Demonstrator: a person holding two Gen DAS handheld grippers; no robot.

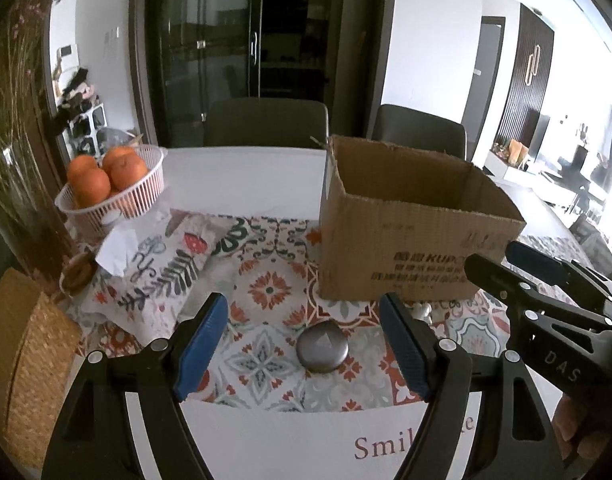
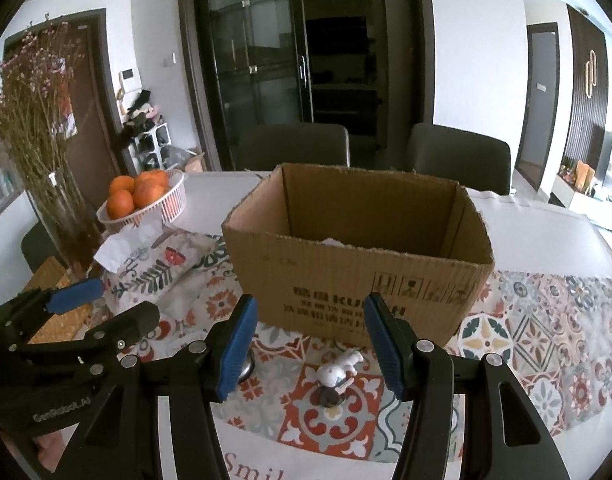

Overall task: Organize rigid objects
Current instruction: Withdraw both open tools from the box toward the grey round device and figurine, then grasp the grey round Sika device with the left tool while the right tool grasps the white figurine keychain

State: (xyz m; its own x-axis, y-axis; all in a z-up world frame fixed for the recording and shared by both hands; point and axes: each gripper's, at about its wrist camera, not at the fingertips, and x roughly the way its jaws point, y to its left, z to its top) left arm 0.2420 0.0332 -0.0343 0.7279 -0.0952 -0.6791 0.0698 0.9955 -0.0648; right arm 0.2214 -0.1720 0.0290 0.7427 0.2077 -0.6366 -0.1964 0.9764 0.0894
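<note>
I have nothing gripped: my left gripper gapes around the grey disc, my right gripper around the figurine; the box waits beyond.

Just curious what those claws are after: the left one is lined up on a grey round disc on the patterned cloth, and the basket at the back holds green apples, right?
Not apples: the white basket holds oranges, as the left wrist view shows. The rest stands.

The cardboard box bore "KU" among unreadable print. The tablecloth read "Smil". The left gripper carried "GenRobot.AI", the right gripper "DAS".
</note>
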